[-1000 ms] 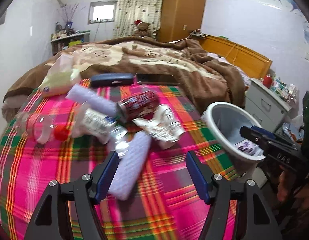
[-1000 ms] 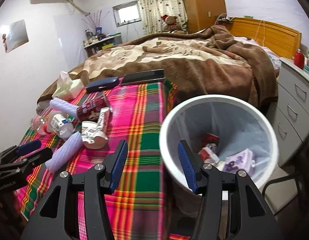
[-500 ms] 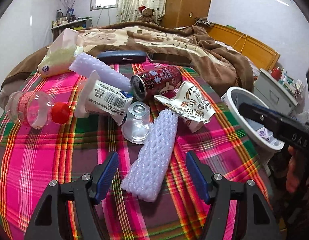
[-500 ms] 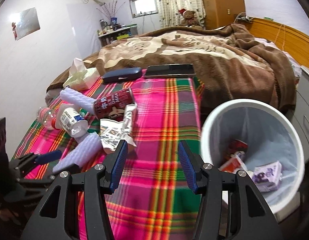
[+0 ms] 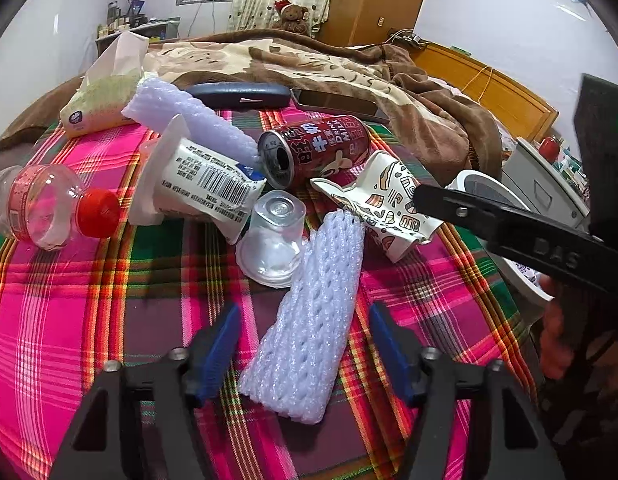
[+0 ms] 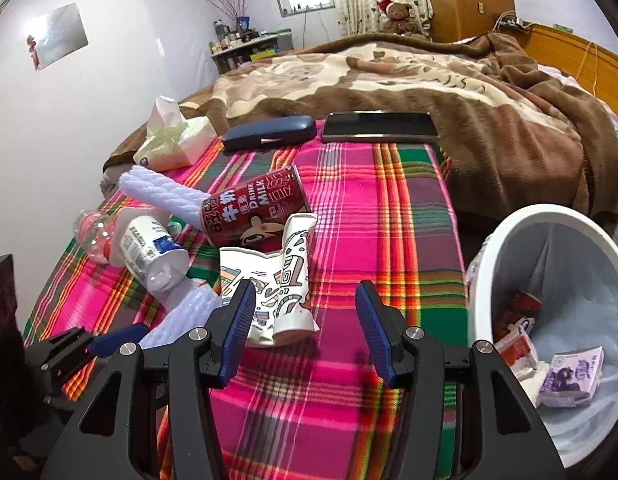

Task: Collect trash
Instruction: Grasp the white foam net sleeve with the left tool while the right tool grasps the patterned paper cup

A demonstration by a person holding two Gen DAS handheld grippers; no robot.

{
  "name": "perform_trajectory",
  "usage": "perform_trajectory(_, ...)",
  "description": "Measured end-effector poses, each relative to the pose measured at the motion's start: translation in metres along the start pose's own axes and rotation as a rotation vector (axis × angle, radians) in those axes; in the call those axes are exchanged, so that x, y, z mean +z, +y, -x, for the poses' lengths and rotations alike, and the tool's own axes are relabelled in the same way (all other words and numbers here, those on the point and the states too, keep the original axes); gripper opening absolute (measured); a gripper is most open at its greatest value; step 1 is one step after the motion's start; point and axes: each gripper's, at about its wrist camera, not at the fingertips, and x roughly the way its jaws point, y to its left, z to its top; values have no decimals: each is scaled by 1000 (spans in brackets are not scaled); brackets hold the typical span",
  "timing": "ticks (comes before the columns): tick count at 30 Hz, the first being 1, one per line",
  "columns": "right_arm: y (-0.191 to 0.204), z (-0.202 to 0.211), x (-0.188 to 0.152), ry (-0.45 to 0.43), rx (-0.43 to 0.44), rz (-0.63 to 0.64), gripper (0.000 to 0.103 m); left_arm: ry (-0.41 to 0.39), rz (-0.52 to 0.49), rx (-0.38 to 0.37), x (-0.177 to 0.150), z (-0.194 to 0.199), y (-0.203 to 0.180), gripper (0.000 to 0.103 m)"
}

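Trash lies on a plaid cloth (image 5: pixel 89 312): a white foam net sleeve (image 5: pixel 313 320), a clear plastic cup (image 5: pixel 273 240), a crushed patterned paper cup (image 5: pixel 393 204), a red milk can (image 5: pixel 317 148), a labelled white cup (image 5: pixel 205 184), a red-capped bottle (image 5: pixel 49 208) and a second foam sleeve (image 5: pixel 189 116). My left gripper (image 5: pixel 303 344) is open, its jaws either side of the near foam sleeve's lower end. My right gripper (image 6: pixel 305 328) is open just in front of the paper cup (image 6: pixel 289 276). A white bin (image 6: pixel 549 320) with cartons stands at right.
A tissue pack (image 6: pixel 177 140), a dark glasses case (image 6: pixel 269 132) and a phone (image 6: pixel 381 126) lie at the cloth's far edge, against a brown blanket (image 6: pixel 469 100). Grey drawers (image 5: pixel 549 184) stand beyond the bin. The right gripper's arm (image 5: pixel 509 228) crosses the left view.
Both grippers have moved forward over the cloth, staying open. The left one has closed in on the near foam sleeve; the right one has swung left from the bin toward the paper cup.
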Motion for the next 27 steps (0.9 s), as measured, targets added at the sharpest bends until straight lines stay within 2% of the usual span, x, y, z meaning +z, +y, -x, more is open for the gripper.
perform_trajectory(5,1,-10,1,29,23,-13,53,-1,13,-8,1,0,3,54)
perform_trajectory(7,2,-12,0,39,27,-13,53,-2,18,-4,2,0,4,47)
perform_trajectory(8,3,-13,1,39,28,-10,52,-3,21,-6,1,1,5,46)
perform_trajectory(9,5,-13,0,38,27,-6,50,-3,24,-9,1,1,6,46)
perform_trajectory(11,5,-14,-2,46,28,-4,40,-4,28,-9,0,2,7,45)
perform_trajectory(13,5,-15,-3,53,31,-6,38,-2,30,-15,0,3,7,42)
perform_trajectory(17,6,-13,-5,50,28,2,24,0,29,-17,-2,4,6,39)
perform_trajectory(27,5,-3,-11,25,11,9,22,-4,57,-26,-7,11,9,37)
